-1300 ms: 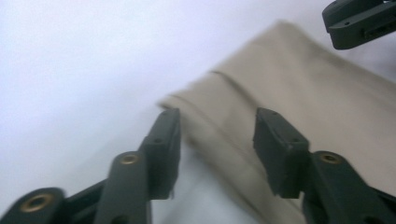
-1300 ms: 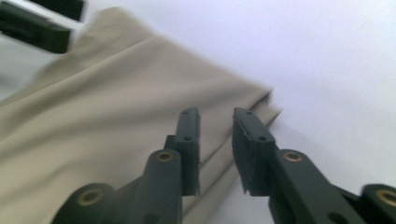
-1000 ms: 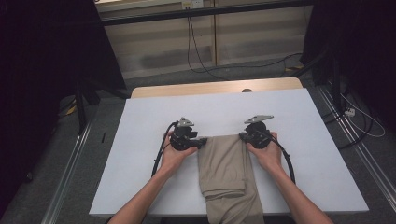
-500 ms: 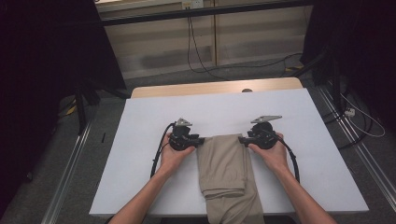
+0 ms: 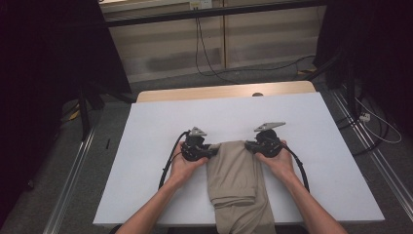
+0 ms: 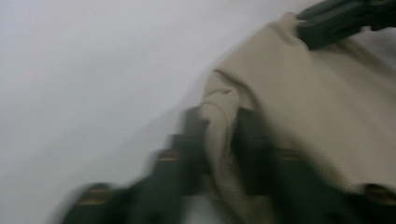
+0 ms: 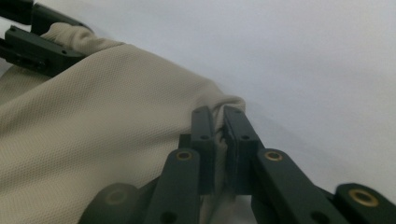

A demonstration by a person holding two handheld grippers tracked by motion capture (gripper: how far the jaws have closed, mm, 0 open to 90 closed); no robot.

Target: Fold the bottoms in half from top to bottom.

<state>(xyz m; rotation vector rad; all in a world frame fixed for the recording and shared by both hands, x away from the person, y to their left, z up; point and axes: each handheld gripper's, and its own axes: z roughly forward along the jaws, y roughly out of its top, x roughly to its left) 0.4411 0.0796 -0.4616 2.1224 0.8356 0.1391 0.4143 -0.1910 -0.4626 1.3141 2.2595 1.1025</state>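
Observation:
A folded beige cloth [image 5: 237, 183] lies on the white table [image 5: 146, 141] and hangs over its near edge. My left gripper [image 5: 213, 152] is at the cloth's far left corner. In the left gripper view, which is blurred, the left gripper [image 6: 219, 135] has its jaws pressed on a bunched fold of the cloth [image 6: 317, 107]. My right gripper [image 5: 247, 145] is at the far right corner. There the right gripper [image 7: 218, 126] pinches the cloth [image 7: 93, 130] between its pads. Both pairs of jaws have just been closing with cloth between them.
A wooden strip [image 5: 219, 91] runs along the table's far edge. Metal rails [image 5: 73, 195] flank the table on the floor, and cables [image 5: 253, 68] lie beyond it. Bare white tabletop lies to the left, right and far side of the cloth.
The right gripper shifted a little outward off the corner half a second ago and is back on it. Both hands have otherwise stayed at the cloth's far corners.

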